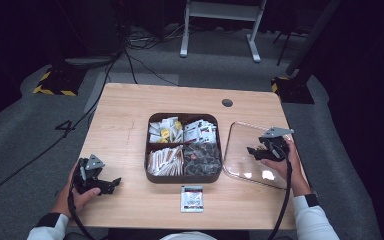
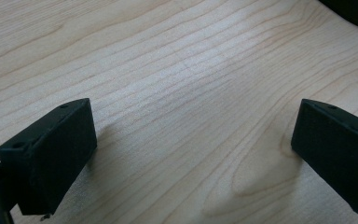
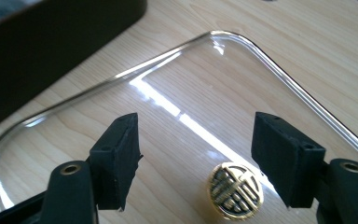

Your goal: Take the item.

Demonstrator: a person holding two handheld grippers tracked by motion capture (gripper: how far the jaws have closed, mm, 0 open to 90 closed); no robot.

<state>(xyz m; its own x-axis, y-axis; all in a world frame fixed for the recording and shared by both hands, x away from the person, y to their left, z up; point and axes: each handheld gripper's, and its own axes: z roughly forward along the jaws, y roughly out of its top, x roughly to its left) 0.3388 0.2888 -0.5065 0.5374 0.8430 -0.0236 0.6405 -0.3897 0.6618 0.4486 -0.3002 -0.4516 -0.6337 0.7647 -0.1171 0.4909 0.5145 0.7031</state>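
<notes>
A dark brown box [image 1: 183, 176] with four compartments of sachets and sticks stands mid-table. Its clear lid [image 1: 245, 150] lies flat to the right, with a gold knob [image 3: 235, 190] on top. My right gripper [image 1: 254, 151] hovers over the lid, open, and the knob sits just below the gap between its fingers [image 3: 117, 158]. In the right gripper view the box wall [image 3: 51, 51] is at upper left. My left gripper [image 1: 111, 184] rests low at the table's front left, open, with bare wood between its fingers [image 2: 56, 154]. One loose sachet [image 1: 192, 198] lies in front of the box.
The wooden table [image 1: 125, 115] has a small round cable hole [image 1: 227, 103] at the back right. Cables, a yellow-black striped base [image 1: 55, 82] and a white stand [image 1: 220, 25] are on the grey floor beyond the table.
</notes>
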